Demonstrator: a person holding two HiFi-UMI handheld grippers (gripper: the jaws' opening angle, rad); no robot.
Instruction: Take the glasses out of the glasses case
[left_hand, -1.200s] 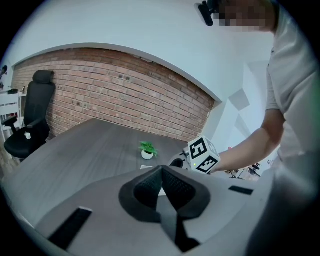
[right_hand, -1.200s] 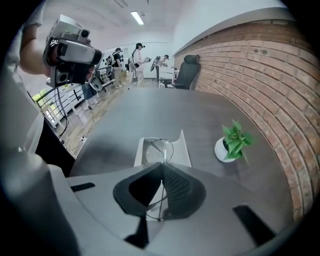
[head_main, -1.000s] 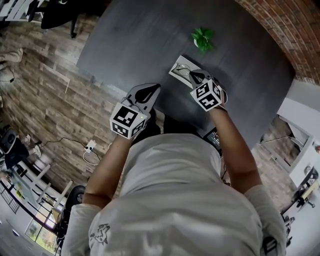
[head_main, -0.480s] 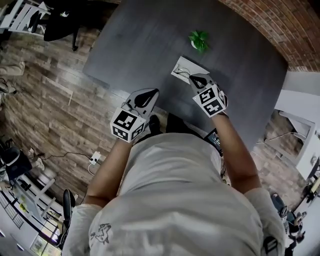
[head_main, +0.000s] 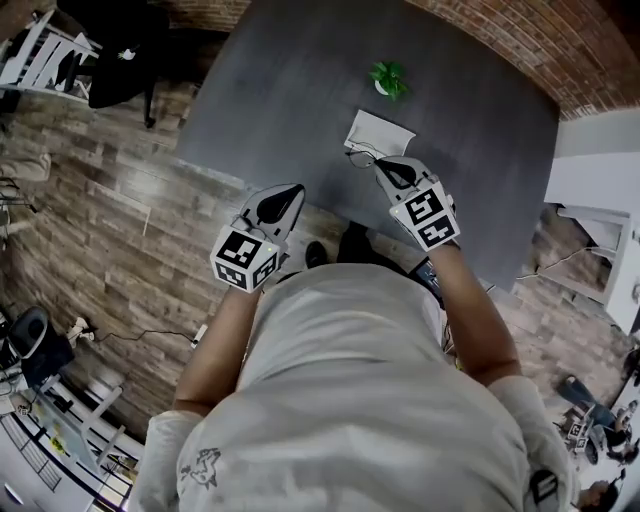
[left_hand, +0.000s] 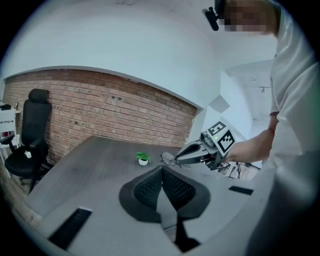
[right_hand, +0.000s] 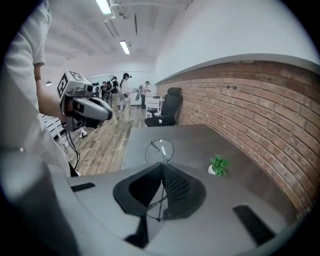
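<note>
1. While pinched by a thin arm between the closed jaws of the right gripper (right_hand: 161, 165), the glasses (right_hand: 160, 149) hang above the table (head_main: 300, 90), just beside the white glasses case (head_main: 384, 128).
2. Left gripper (left_hand: 161, 168): jaws together, empty, at the table's near edge.

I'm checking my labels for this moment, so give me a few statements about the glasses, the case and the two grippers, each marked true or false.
1. The right gripper is shut on the glasses. True.
2. The glasses lie inside the case. False: they are out of it, in the right gripper's jaws.
3. The left gripper holds the case. False: its jaws are together on nothing.
4. A small plant stands on the table. True.
</note>
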